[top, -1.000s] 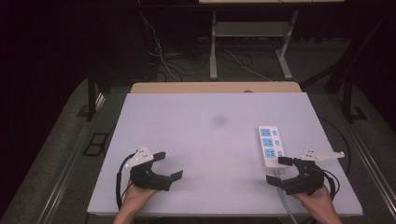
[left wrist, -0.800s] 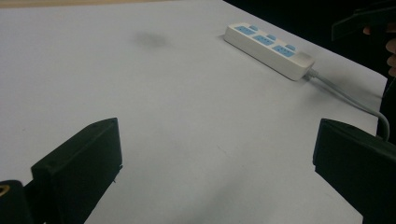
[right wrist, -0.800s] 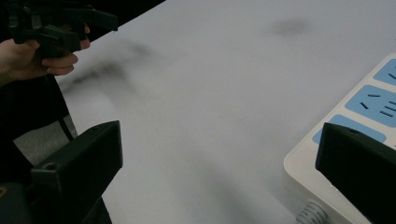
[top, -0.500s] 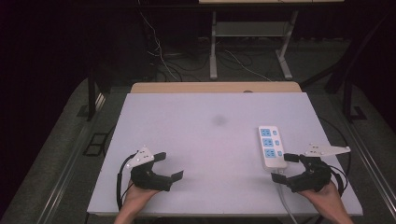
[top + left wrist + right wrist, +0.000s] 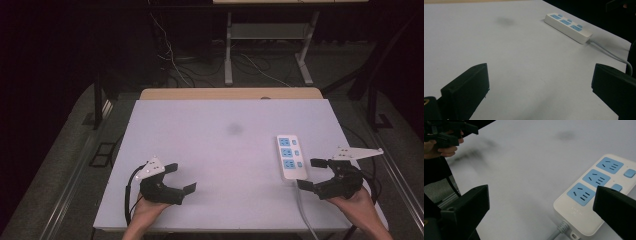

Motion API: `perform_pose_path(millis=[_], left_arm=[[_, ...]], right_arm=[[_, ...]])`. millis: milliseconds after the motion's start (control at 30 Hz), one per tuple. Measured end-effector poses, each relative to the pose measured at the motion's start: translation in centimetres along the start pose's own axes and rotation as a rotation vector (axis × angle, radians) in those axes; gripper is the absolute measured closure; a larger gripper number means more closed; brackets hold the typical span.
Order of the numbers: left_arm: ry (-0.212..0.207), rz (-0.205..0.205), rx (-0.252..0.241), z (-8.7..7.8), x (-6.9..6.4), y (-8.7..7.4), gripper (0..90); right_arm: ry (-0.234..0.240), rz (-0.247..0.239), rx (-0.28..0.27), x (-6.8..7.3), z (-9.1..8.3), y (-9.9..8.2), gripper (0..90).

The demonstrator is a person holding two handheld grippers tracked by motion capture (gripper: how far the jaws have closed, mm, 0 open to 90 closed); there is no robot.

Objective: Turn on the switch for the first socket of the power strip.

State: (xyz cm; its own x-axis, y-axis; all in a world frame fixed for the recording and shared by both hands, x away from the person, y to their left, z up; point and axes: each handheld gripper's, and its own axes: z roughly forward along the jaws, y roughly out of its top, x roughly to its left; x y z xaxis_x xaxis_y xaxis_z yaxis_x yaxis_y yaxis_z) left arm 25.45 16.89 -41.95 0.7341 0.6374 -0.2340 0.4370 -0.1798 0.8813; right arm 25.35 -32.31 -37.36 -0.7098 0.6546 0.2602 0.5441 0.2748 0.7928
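A white power strip (image 5: 290,156) with three blue sockets lies on the right side of the white table (image 5: 225,145); its grey cable (image 5: 305,215) runs off the near edge. My right gripper (image 5: 309,173) is open just right of the strip's near end, jaws pointing left. In the right gripper view the strip (image 5: 596,192) lies between and beyond the open gripper (image 5: 541,210). My left gripper (image 5: 181,178) is open at the front left, nothing between its jaws. In the left gripper view that gripper (image 5: 540,87) frames bare table, with the strip (image 5: 567,23) far off.
A faint dark smudge (image 5: 234,129) marks the table's middle. A wooden strip (image 5: 230,94) borders the far edge. Beyond it, cables and a metal stand (image 5: 265,45) sit on the dark floor. The left hand and its gripper (image 5: 446,132) appear in the right gripper view.
My right gripper has shifted a little to the right and away from the near edge, beside the strip's end. The left gripper has stayed put.
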Motion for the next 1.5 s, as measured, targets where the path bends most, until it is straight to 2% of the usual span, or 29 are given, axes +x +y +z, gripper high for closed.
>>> perform_pose_path(millis=[367, 1000, 1400, 1500], left_arm=[[0.01, -0.01, -0.015, -0.3, 0.2, 0.0, 0.0], [0.009, -0.005, -0.009, -0.2, 0.2, 0.0, 0.6], [0.002, -0.009, -0.011, -0.2, 0.2, 0.0, 0.6], [0.002, -0.01, -0.011, -0.2, 0.2, 0.0, 0.6]], right_arm=[[-0.004, -0.003, 0.032, -0.9, 0.1, 1.0, 0.2], [-0.008, -0.002, 0.136, -2.9, 1.3, 2.8, 0.2], [-0.021, -0.02, 0.211, -4.3, 2.1, 4.1, 0.2], [-0.034, -0.041, 0.237, -4.6, 2.4, 4.4, 0.2]])
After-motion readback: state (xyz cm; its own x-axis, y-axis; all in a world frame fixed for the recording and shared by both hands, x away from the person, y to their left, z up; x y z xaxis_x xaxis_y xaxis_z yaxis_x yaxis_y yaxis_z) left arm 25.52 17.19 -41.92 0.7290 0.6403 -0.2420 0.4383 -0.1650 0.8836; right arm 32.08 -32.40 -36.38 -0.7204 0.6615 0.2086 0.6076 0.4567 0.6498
